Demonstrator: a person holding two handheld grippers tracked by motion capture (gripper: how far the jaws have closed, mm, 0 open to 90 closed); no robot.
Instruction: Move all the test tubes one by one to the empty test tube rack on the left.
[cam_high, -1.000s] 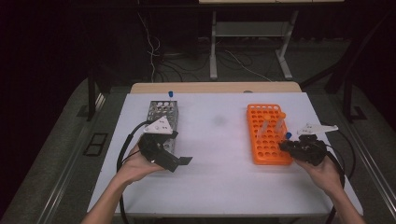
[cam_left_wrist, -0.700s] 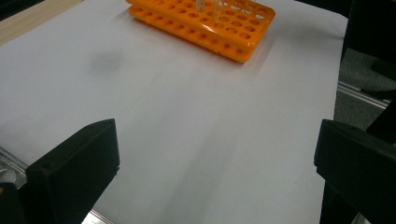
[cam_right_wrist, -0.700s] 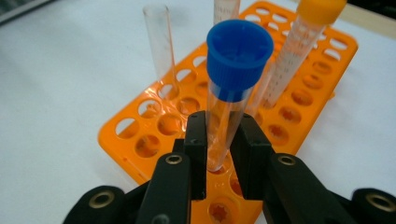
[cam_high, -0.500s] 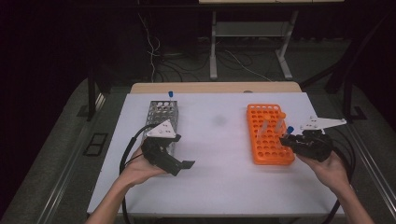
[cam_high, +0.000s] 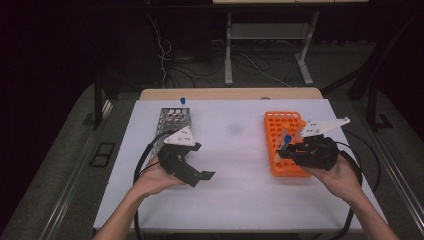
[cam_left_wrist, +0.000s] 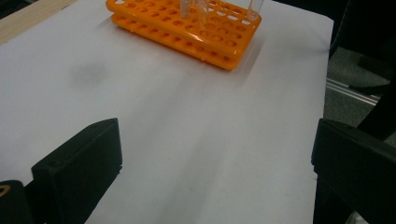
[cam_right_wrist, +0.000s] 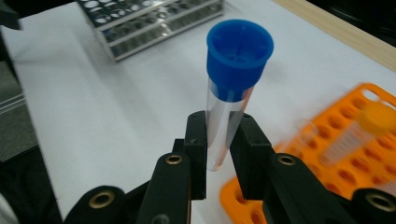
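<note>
White paper is covering the tabletop (cam_high: 235, 165), with dark floor and cables lying beyond its far edge. Over the near end of the orange tube rack (cam_high: 285, 131), the right hand-held gripper (cam_high: 281, 152) is clamping its jaws on a clear test tube with a blue cap (cam_right_wrist: 232, 84). In the right gripper view the tube is standing roughly upright between the pads, its long axis running up and down with a slight lean, cap end pointing up and rounded bottom pointing down just below the pads. A tube with a yellow cap (cam_right_wrist: 359, 128) is sitting tilted in the orange rack behind it. The left hand-held gripper (cam_high: 200, 177) is hovering beside the grey metal rack (cam_high: 172, 121), its jaws standing wide apart and gripping nothing.
</note>
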